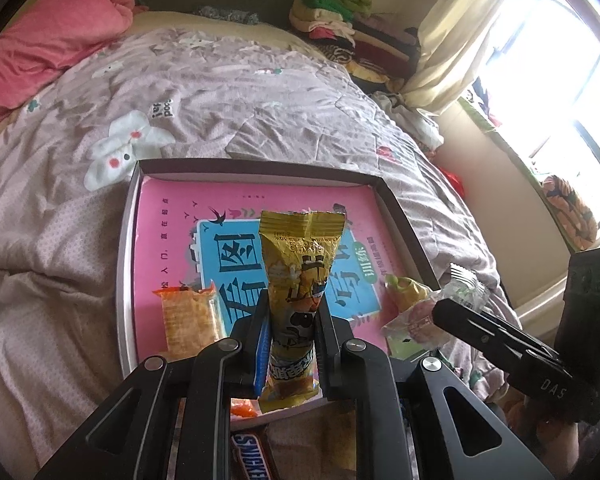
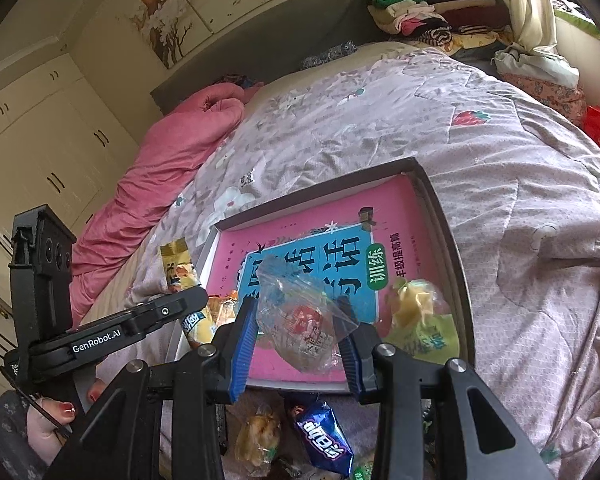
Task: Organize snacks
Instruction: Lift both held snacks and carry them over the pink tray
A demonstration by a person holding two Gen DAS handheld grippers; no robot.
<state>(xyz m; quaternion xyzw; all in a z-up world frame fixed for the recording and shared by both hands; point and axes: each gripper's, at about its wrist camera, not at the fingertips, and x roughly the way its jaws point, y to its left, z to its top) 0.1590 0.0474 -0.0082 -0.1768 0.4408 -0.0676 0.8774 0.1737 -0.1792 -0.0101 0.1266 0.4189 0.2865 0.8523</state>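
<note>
In the left wrist view my left gripper [image 1: 292, 312] is shut on a tall yellow snack packet [image 1: 300, 248], held upright over a shallow box [image 1: 260, 168] lined with a pink book [image 1: 168, 240]. An orange cracker pack [image 1: 188, 320] and a green-yellow pack [image 1: 404, 292] lie in the box. My right gripper [image 2: 298, 308] is shut on a clear-wrapped snack [image 2: 304, 328] with a red filling, above the box's near edge [image 2: 300, 386]. The left gripper [image 2: 192, 296] shows at the left with its yellow packet [image 2: 178, 268].
The box sits on a lilac quilted bed [image 2: 500, 200]. Loose snacks lie in front of it: a blue packet [image 2: 326, 436], a yellow one [image 2: 258, 436] and a Snickers bar [image 1: 252, 456]. A pink duvet [image 1: 40, 48] and a clothes pile [image 1: 340, 28] lie at the back.
</note>
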